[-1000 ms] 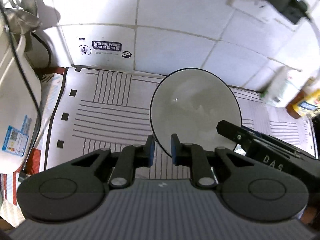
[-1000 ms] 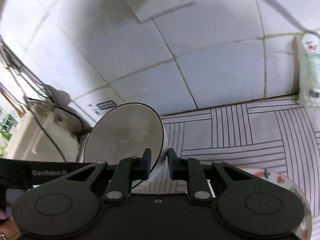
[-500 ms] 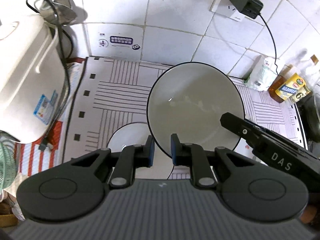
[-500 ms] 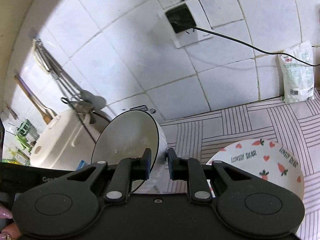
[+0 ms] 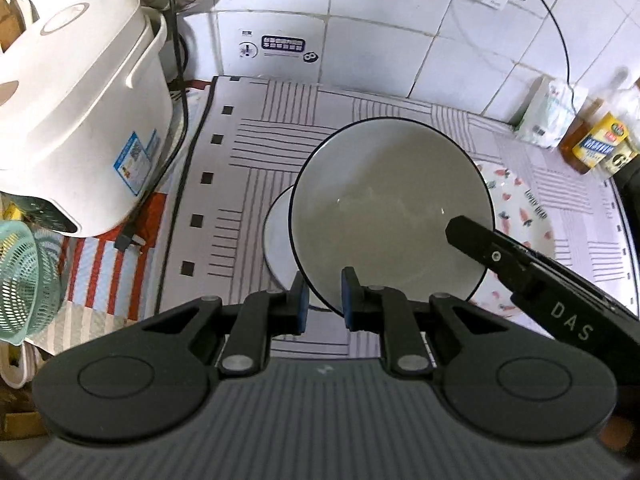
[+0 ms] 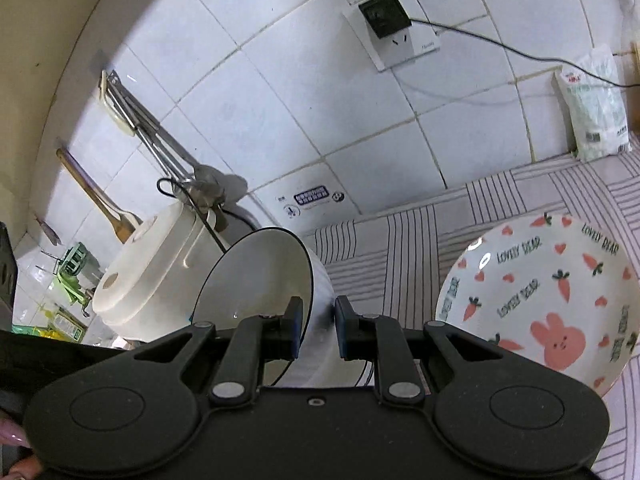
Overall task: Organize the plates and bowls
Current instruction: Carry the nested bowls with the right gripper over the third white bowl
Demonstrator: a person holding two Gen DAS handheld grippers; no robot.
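A white bowl with a black rim (image 5: 384,208) is held in the air by both grippers. My left gripper (image 5: 323,296) is shut on its near rim. My right gripper (image 6: 316,330) is shut on the rim of the same bowl (image 6: 264,276), and its black finger (image 5: 520,268) shows at the bowl's right in the left wrist view. Under the bowl a white plate (image 5: 278,240) lies on the striped mat (image 5: 248,152). A plate with carrots and a pink rabbit (image 6: 540,300) lies to the right, also seen in the left wrist view (image 5: 524,208).
A white rice cooker (image 5: 80,120) stands at the left with its cord, a green basket (image 5: 20,280) below it. Oil bottles (image 5: 592,140) and a white bag (image 6: 596,112) stand at the back right by the tiled wall. A wall socket (image 6: 392,36) holds a plug.
Both grippers have lifted the bowl higher and pulled back from the wall. The white plate, the rabbit plate and the rice cooker have come into fuller view below.
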